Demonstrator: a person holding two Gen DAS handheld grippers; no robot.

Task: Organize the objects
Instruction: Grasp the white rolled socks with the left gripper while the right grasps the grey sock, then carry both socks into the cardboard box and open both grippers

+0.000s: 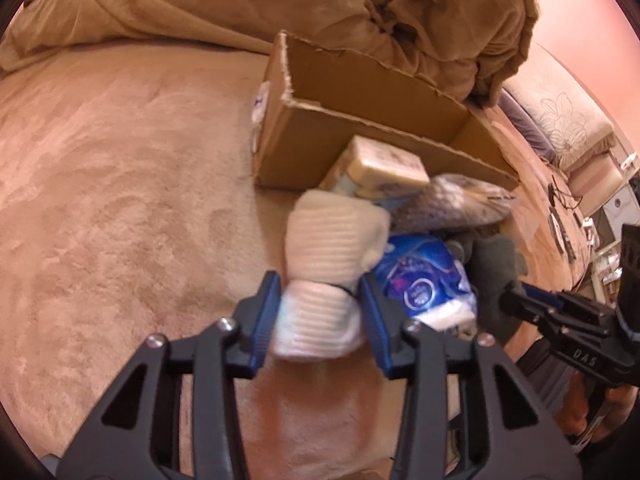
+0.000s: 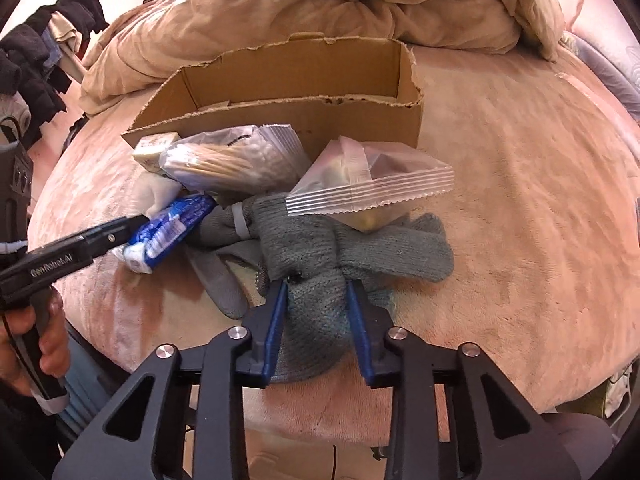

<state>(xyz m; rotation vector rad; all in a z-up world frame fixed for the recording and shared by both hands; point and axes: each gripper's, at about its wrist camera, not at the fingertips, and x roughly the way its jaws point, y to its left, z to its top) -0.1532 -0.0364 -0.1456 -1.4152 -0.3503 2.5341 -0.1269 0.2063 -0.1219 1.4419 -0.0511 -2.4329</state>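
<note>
Cardboard box (image 2: 288, 92) lies open-topped on the bed (image 2: 520, 200), toward the far edge against the heaped duvet (image 2: 360, 4); its long axis runs side to side as the right wrist view shows it. Interior looks bare in both views.

Loose pile sits just in front of the box's near wall: white sock roll (image 1: 332, 248), blue tissue pack (image 2: 172, 228), grey knit gloves (image 2: 360, 248), clear zip bag (image 2: 372, 184), bag of sticks (image 2: 236, 160), small cream box (image 1: 384, 160).

Left tool (image 1: 320, 312): fingers pinching the white sock roll, fabric bulging between the blue pads (image 1: 266, 312). Slight motion blur on the sock.

Right tool (image 2: 316, 316): fingers closed on a grey knit glove at the near edge of the pile.

Key relation: box lies straight ahead of both tools, beyond the pile, opening upward. Left tool enters from the left side of the pile, near the box's left end; right tool faces the box's near wall about mid-length. Judgement: either load must be lifted over the near wall, then carried forward. Left tool looks slightly nearer the box
</note>
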